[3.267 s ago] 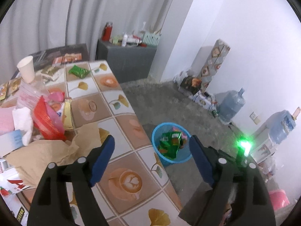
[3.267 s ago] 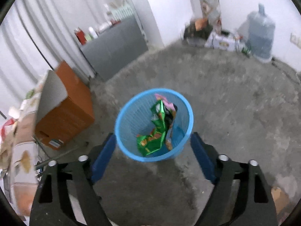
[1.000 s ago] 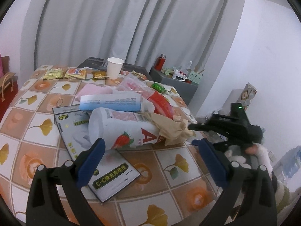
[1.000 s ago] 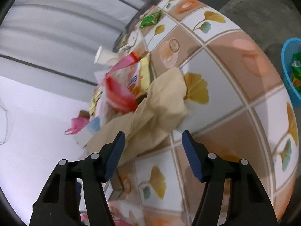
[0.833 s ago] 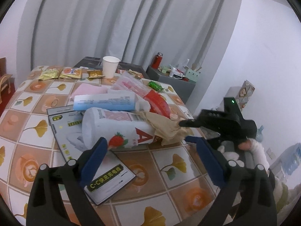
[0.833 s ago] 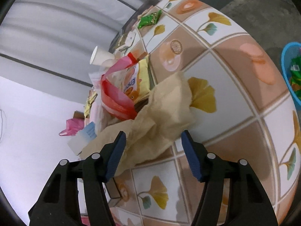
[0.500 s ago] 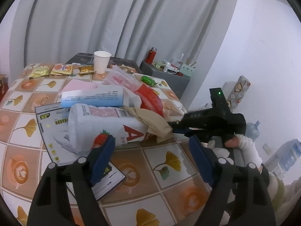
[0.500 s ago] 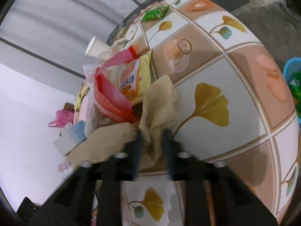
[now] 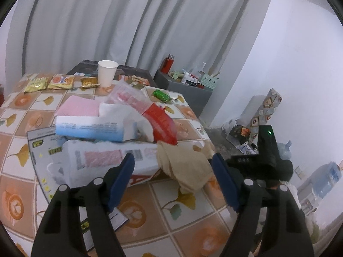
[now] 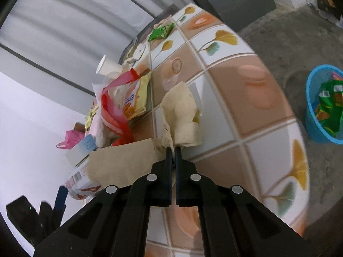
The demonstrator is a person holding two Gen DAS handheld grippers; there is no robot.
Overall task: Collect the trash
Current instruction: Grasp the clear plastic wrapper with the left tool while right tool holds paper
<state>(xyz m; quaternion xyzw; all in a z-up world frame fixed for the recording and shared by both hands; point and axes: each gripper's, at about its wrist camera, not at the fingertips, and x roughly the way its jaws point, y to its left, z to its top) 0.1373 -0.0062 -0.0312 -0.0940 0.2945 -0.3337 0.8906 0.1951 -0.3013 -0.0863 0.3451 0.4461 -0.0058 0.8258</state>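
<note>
**Right gripper pinches the brown paper at the table's edge**

Nearest, the right gripper (image 10: pixel 172 150) has its jaws pressed together on a fold of the crumpled brown paper (image 10: pixel 182 115), which rises just beyond the fingertips and droops over the tiled table (image 10: pixel 253 98). The left gripper (image 9: pixel 173 171) stands spread, its jaws having just been narrowing; nothing is between the pads, and the same brown paper (image 9: pixel 186 167) lies just past them, in the gap.

The left wrist view shows the right gripper (image 9: pixel 211 159) from the side, a black body with a green light reaching in from the right to the paper's far edge. It also shows the pile to the left of the paper: a white pack with a red letter (image 9: pixel 111 160), a blue-and-white pack (image 9: pixel 90 128) on top, a red bag (image 9: pixel 160 122), and farther off a green wrapper (image 9: pixel 161 95) and a white paper cup (image 9: pixel 107 72).

Only the right wrist view shows the blue basket (image 10: pixel 310 115) on the floor, far right and well apart from the gripper, with green wrappers (image 10: pixel 330 107) inside.
</note>
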